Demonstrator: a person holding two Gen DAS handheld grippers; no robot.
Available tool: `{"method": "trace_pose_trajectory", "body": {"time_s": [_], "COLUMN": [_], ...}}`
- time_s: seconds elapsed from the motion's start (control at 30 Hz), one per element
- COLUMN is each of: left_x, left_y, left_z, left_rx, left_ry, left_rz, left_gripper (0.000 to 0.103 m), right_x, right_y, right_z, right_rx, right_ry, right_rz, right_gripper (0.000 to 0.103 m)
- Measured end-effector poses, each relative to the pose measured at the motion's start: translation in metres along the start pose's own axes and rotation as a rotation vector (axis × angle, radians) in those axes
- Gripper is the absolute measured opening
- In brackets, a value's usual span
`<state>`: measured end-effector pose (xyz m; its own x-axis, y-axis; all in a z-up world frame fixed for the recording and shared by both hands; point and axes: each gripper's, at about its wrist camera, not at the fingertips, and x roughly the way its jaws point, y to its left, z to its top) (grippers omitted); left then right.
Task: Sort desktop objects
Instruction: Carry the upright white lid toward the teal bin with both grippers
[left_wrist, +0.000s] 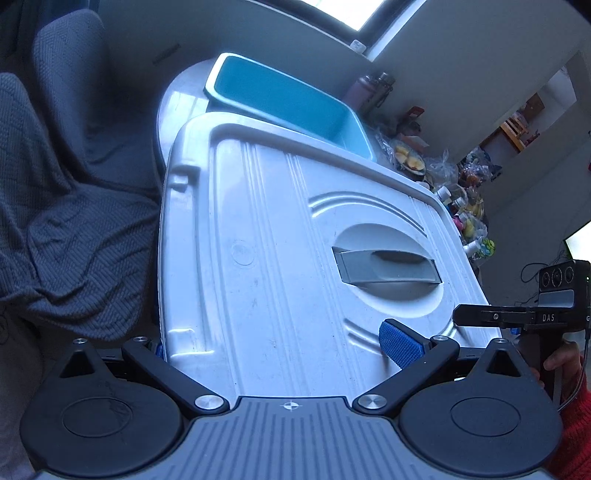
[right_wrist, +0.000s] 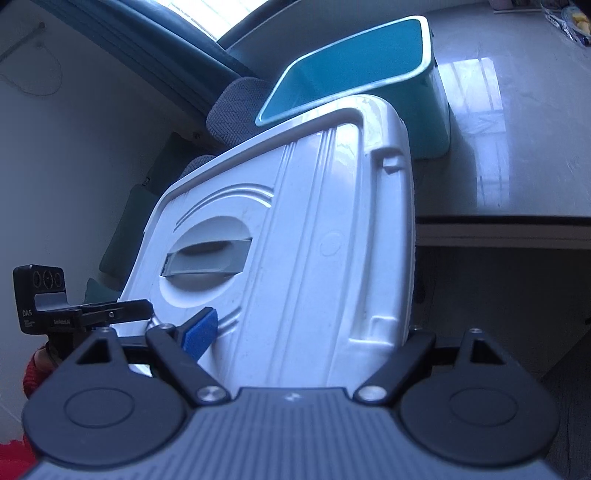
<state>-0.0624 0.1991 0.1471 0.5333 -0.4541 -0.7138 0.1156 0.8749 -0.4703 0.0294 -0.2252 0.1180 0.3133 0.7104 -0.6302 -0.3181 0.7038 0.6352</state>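
Note:
A large white plastic lid (left_wrist: 280, 236) with a grey recessed handle (left_wrist: 388, 267) fills both views and is held tilted in the air in front of an open teal storage box (left_wrist: 280, 99). My left gripper (left_wrist: 280, 347) clamps the lid's near edge: one blue pad (left_wrist: 400, 343) lies on top, the other finger is under the lid. My right gripper (right_wrist: 299, 336) clamps the same lid (right_wrist: 303, 236) from the other side, with its blue pad (right_wrist: 201, 334) on top. The teal box (right_wrist: 351, 74) stands on the table behind the lid.
A grey table (right_wrist: 517, 129) carries the teal box. A chair draped in grey knit fabric (left_wrist: 62, 184) stands at the left. Clutter of bags, bottles and food (left_wrist: 461, 192) lies at the far right of the table. A person's hand in a red sleeve (left_wrist: 569, 376) holds the other gripper.

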Motion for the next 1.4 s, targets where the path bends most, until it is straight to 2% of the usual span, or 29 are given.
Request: {"method": "trace_pose_trajectory", "body": {"time_s": [0.23,0.53,0.73,1.1,1.4], "left_x": [0.008,0.026,0.043,0.082,0.108], "left_y": [-0.003,-0.001,0.001,0.015,0.025], "left_z": [0.042,0.074,0.099,0.166,0.204], "left_rx": [0.032,0.015,0.011,0.047,0.075], "left_ry": [-0.009,-0.009,0.01,0.041,0.063], "left_rz": [0.008,-0.001,-0.008,-0.049,-0.063], "left_gripper": [0.103,0.103,0.103,0.103,0.103], "right_x": [0.012,0.042,0.043,0.062,0.08], "right_y": [0.001,0.013,0.008,0.007,0.003], "right_z": [0.031,0.064,0.085,0.13,0.156], "right_rx": [0.003,0.001,0.015,0.051,0.08], "right_ry": [-0.032,-0.039,-0.034,-0.084,-0.108], "right_rz": [0.01,-0.01,-0.019,-0.053,-0.068], "right_gripper": [0.086,0.086,0.086,0.087,0.087]}}
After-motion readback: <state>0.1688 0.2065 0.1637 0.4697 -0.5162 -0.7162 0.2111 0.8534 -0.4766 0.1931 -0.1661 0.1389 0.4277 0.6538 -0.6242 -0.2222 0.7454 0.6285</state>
